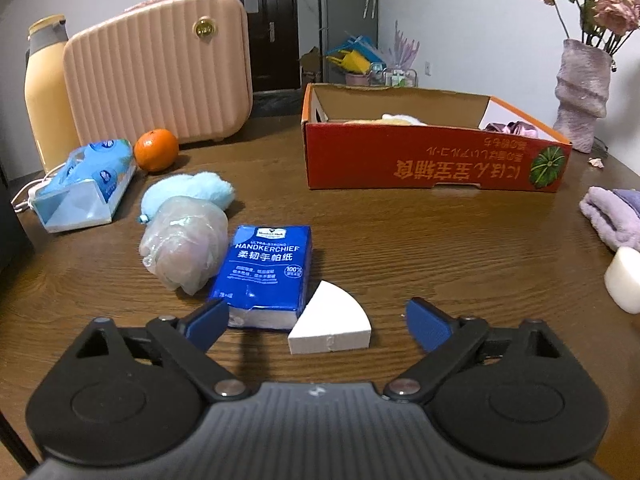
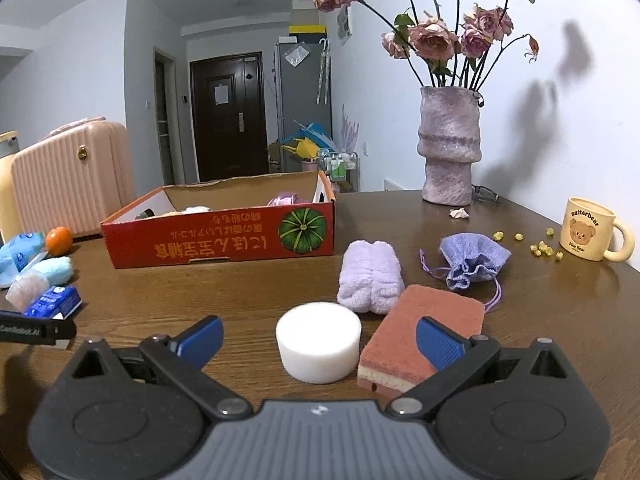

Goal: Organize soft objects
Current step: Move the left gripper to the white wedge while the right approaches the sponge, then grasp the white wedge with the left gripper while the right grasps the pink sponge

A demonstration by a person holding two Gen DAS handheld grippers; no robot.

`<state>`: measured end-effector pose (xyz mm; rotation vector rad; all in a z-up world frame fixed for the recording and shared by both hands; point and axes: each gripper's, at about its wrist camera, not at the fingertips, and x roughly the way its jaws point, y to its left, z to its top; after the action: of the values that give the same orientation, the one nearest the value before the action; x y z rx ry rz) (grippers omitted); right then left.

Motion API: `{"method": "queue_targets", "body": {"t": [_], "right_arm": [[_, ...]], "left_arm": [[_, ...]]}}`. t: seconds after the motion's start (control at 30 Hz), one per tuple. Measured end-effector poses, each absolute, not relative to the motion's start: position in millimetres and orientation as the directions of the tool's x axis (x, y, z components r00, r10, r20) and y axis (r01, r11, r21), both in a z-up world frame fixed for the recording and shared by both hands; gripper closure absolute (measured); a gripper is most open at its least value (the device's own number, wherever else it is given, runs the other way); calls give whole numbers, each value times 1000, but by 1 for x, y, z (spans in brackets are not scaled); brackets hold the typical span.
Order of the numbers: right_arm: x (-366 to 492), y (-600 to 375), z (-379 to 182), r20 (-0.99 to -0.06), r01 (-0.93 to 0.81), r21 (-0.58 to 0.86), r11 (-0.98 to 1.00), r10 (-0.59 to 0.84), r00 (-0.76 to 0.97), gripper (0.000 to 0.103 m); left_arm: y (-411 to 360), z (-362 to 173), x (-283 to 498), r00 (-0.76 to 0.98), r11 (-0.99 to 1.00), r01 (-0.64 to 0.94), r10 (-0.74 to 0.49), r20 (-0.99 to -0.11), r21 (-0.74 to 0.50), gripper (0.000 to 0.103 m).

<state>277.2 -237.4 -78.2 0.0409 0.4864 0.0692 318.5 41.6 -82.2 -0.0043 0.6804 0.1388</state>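
Item: white wedge-shaped foam sponge (image 1: 330, 322), near table edge, beside blue handkerchief tissue pack (image 1: 267, 268). My left gripper (image 1: 316, 320) gapes wide, empty, straddling it; I'd centre before squeezing. Right gripper (image 2: 318, 340) wide, empty.

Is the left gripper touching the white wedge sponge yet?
Apart. Left wrist view: left gripper open, bare table between each pad and the white wedge sponge.

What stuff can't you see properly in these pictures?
- Inside the red box: both views, its front wall hides most of what lies in it.
- Purple towel: left view, cut off by the right edge.
- Tissue pack: right view, cut by the left edge.
- Box lettering: upside down, unreadable.
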Motion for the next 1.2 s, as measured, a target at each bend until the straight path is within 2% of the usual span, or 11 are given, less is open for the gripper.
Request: {"method": "queue_targets", "body": {"t": [0.13, 0.17, 0.23, 0.3, 0.33, 0.6, 1.2], "right_arm": [[279, -236, -80, -474, -63, 57, 996, 83, 877, 0], [279, -236, -80, -476, -65, 58, 996, 85, 875, 0], [280, -235, -81, -481, -67, 59, 996, 87, 872, 0], [280, -235, -82, -485, -69, 62, 996, 90, 870, 0], [281, -235, -82, -487, -69, 64, 996, 92, 868, 0], [284, -237, -84, -493, -70, 81, 994, 101, 864, 0], [283, -238, -84, -476, -56, 75, 996, 86, 875, 0]], "left_arm": [[41, -85, 321, 756, 992, -119, 115, -645, 37, 29], [41, -86, 322, 751, 993, -115, 109, -651, 34, 38], [41, -88, 322, 745, 994, -108, 102, -660, 31, 46], [41, -87, 321, 749, 995, -97, 91, -657, 26, 61], [40, -87, 321, 751, 996, -89, 86, -655, 28, 64], [35, -84, 313, 774, 998, -56, 64, -630, 32, 67], [35, -51, 268, 880, 999, -34, 41, -474, 23, 68]]}}
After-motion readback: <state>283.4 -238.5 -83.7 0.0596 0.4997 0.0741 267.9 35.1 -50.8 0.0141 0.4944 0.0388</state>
